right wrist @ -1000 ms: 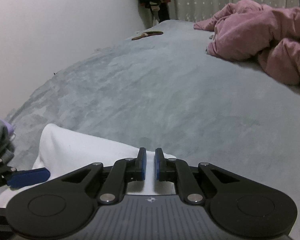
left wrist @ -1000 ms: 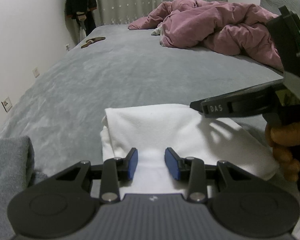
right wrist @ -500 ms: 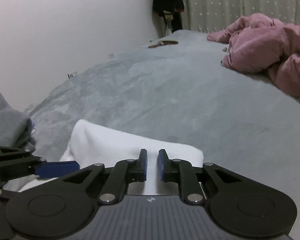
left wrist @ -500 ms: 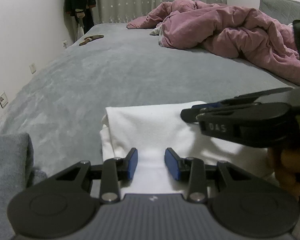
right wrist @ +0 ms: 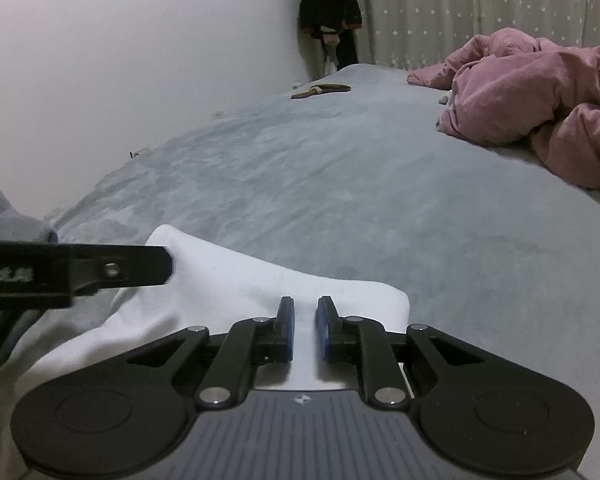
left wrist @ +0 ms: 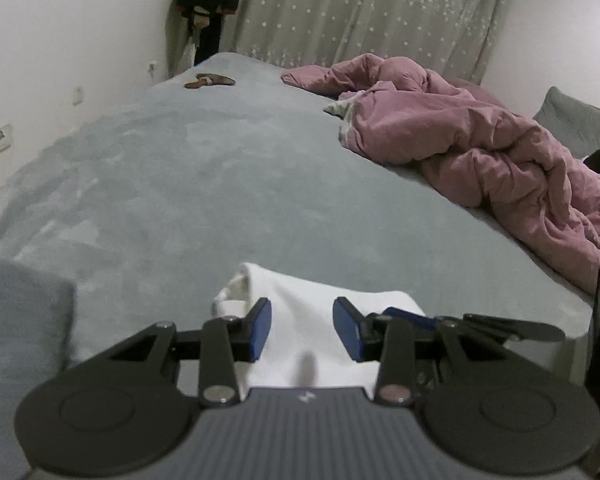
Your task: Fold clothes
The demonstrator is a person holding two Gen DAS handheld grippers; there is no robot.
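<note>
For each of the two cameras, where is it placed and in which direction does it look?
Left wrist: on the left gripper, looking along its fingers over the white garment and grey bed; right gripper's fingers at right.
Right wrist: on the right gripper, same direction; left gripper's finger at left.
Shared: garment, bed, pink duvet, curtain.

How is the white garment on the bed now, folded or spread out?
Folded. The white garment lies as a compact bundle on the grey bed, and stacked layers show at its left edge in the left wrist view.

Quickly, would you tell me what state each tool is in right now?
Left tool: open, above the folded white cloth garment.
Right tool: jaws just opened slightly, gripping nothing.
</note>
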